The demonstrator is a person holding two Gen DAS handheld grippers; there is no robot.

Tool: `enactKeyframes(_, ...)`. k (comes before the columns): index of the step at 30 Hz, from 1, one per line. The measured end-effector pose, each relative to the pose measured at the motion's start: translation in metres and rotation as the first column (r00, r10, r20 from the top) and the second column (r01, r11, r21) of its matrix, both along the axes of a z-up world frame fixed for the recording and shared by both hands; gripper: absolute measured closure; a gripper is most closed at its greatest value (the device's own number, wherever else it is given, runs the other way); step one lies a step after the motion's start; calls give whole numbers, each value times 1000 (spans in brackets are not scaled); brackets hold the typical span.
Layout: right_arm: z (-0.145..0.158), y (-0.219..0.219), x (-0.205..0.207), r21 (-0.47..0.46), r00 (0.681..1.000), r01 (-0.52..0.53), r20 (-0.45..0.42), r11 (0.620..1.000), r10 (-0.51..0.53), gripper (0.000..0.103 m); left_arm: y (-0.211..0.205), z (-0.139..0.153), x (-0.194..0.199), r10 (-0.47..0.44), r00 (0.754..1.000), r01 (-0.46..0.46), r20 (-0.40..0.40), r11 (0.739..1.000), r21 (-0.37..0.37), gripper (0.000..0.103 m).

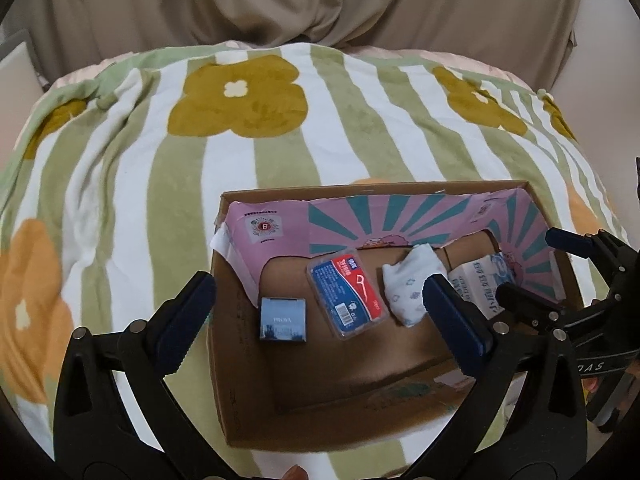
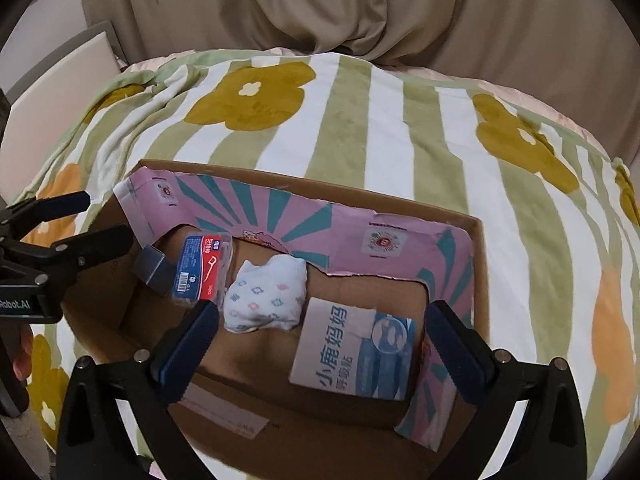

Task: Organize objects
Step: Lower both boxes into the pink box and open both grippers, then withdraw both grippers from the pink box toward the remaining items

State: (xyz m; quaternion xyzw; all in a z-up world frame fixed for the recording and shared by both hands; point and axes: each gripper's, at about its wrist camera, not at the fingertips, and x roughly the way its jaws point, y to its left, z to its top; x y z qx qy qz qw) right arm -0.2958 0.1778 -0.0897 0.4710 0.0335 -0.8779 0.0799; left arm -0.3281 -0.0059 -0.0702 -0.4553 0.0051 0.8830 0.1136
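Cardboard box (image 1: pixel 224 320) on a striped floral blanket (image 1: pixel 280 152), four items inside.

Contents, in a row on the box floor: small dark blue box (image 1: pixel 283 320), red-and-blue floss pick case (image 1: pixel 347 292), folded white patterned cloth (image 2: pixel 266 296), blue-and-white packet (image 2: pixel 356 354). Left hand-held gripper (image 1: pixel 316 322) and right hand-held gripper (image 2: pixel 322 338) both spread wide above the box, grasping nothing.

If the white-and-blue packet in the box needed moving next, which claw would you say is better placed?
Right. The right claw hovers open almost directly over the packet; from the left claw the packet sits off past its right finger.
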Motion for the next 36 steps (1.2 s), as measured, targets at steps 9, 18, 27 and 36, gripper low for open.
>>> enactKeyframes(9,31,0,23,6,999,9,-54,1000,-8,0,0,33,31,4,999,-4,-51,1000,12,0)
enactKeyframes(18,85,-4,71,-13,988,15,-155,1000,-17,0,-5,90,89,22,986,-15,-167,999,45,0)
enactKeyframes(27,134,-3,137,-49,955,18,-294,999,-31,0,-13,137,171,53,948,-34,-314,997,65,0)
enactKeyframes(36,149,0,215,-58,927,44,-369,997,-63,0,-19,144,257,76,934,-48,-349,995,87,0)
